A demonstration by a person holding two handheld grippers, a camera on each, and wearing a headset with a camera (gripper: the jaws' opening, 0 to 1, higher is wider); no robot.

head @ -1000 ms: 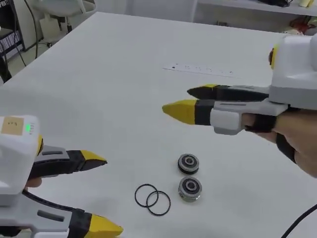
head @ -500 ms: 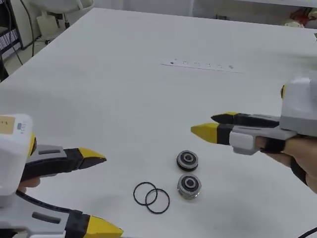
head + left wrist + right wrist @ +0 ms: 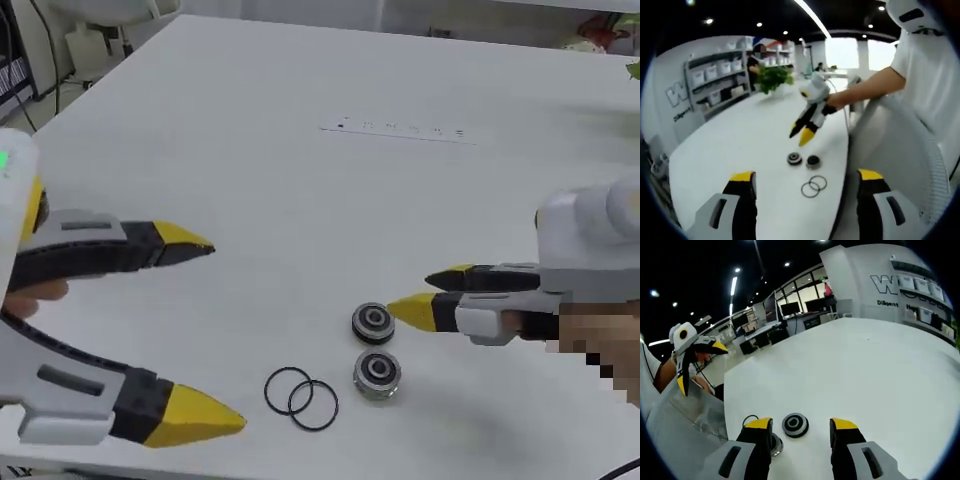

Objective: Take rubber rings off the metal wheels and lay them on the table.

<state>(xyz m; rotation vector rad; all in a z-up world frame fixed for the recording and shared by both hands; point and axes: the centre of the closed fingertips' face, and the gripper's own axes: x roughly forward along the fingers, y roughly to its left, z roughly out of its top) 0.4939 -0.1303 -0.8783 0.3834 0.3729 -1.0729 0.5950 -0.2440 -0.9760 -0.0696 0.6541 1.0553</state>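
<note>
The right claw is held open and empty just beside the far wheel, the left claw wide open and empty near two rings laid on the table, and the wheel could be knocked rolling if bumped

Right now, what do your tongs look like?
Both the left tongs and right tongs have pale grey bodies, black jaws and pointy yellow tips. A green light glows on the left one. The person wears a white short-sleeved shirt.
</note>
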